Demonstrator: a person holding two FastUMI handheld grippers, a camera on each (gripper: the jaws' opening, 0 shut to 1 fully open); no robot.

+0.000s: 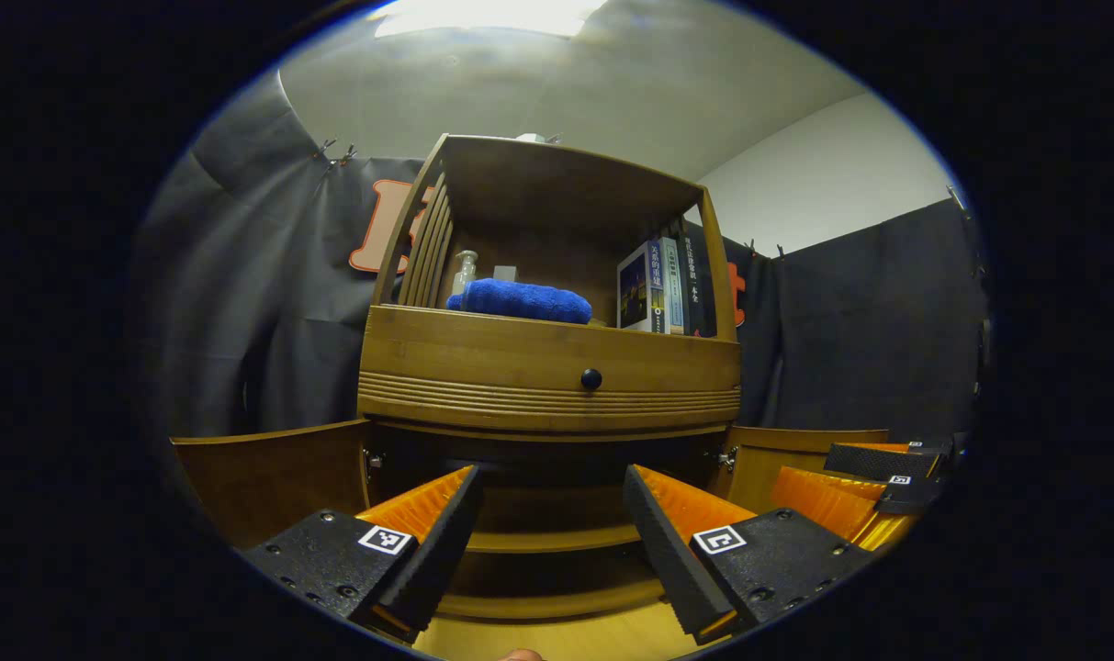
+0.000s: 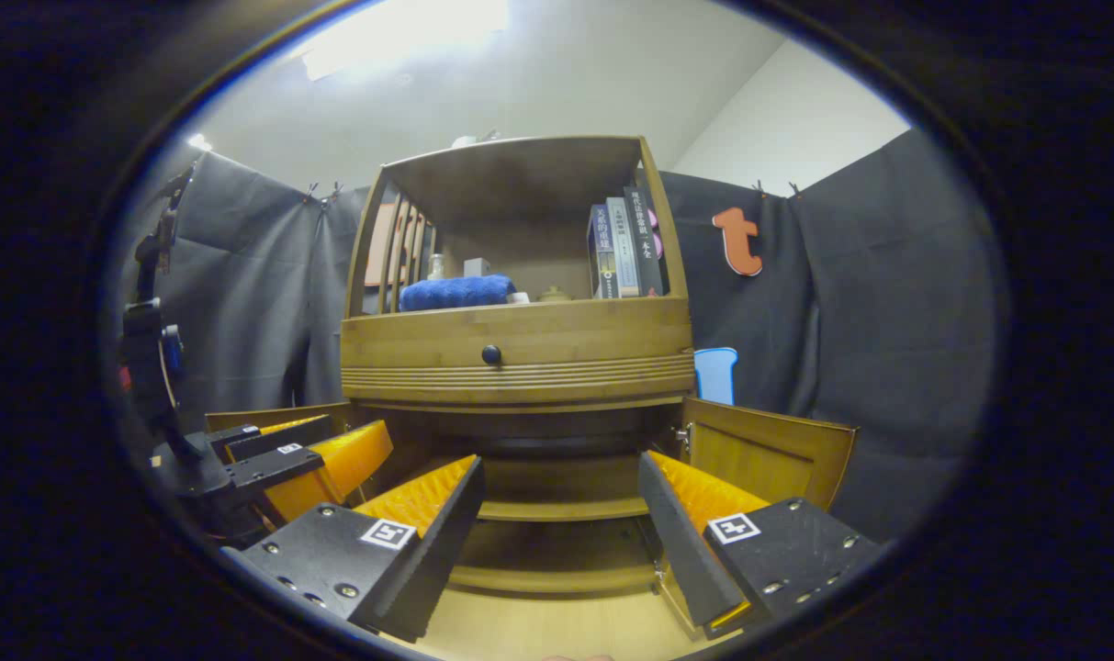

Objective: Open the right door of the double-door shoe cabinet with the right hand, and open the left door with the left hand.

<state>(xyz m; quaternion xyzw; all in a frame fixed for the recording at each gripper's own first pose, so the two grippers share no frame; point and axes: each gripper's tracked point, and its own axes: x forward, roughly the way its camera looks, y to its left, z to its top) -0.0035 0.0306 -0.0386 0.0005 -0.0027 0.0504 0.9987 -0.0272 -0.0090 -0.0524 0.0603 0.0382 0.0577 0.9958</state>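
Wooden doors both swung wide: left door (image 1: 272, 473) left of left claw (image 1: 552, 537), right door (image 2: 763, 454) right of right claw (image 2: 561, 537). Both claws spread, empty, facing cabinet (image 2: 515, 353) dead ahead.

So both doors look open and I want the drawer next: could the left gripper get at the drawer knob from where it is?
Probably yes. The left gripper is open and holds nothing, and the drawer knob sits above its fingers with nothing between them. It would have to rise, since it now points into the cabinet's open lower compartment.

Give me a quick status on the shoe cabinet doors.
Left gripper open, right gripper open, both empty. Left door and right door swung open. Nothing in the way.
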